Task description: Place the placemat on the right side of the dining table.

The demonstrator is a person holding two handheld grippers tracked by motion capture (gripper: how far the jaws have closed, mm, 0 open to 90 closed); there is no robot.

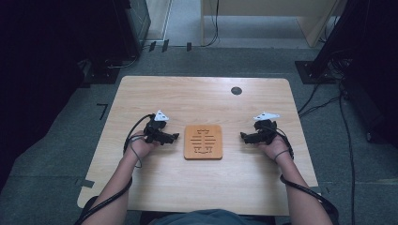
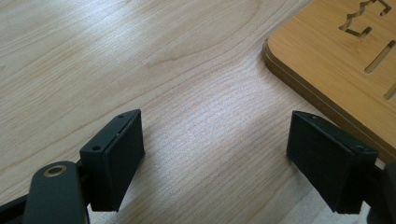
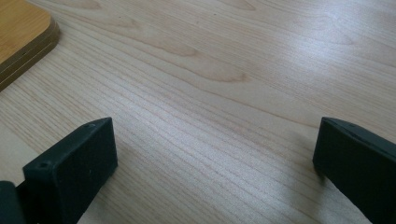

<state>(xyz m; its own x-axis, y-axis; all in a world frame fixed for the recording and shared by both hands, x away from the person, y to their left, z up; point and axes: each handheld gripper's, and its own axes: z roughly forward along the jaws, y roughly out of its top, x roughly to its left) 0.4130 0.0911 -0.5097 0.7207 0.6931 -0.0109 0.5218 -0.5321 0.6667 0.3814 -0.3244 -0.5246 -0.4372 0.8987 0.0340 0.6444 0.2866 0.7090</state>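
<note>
While both wide-jawed, left gripper (image 1: 174, 137) and right gripper (image 1: 244, 136) flanking trivet (image 1: 202, 141) edges.

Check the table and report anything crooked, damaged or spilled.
Nothing stands out. The wooden trivet lies flat and square mid-table, with the left gripper and right gripper open beside it.

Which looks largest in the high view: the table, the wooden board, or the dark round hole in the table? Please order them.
1. The table, by far the largest.
2. The wooden board, lying at its middle.
3. The dark round hole, near the far edge, the smallest.
</note>
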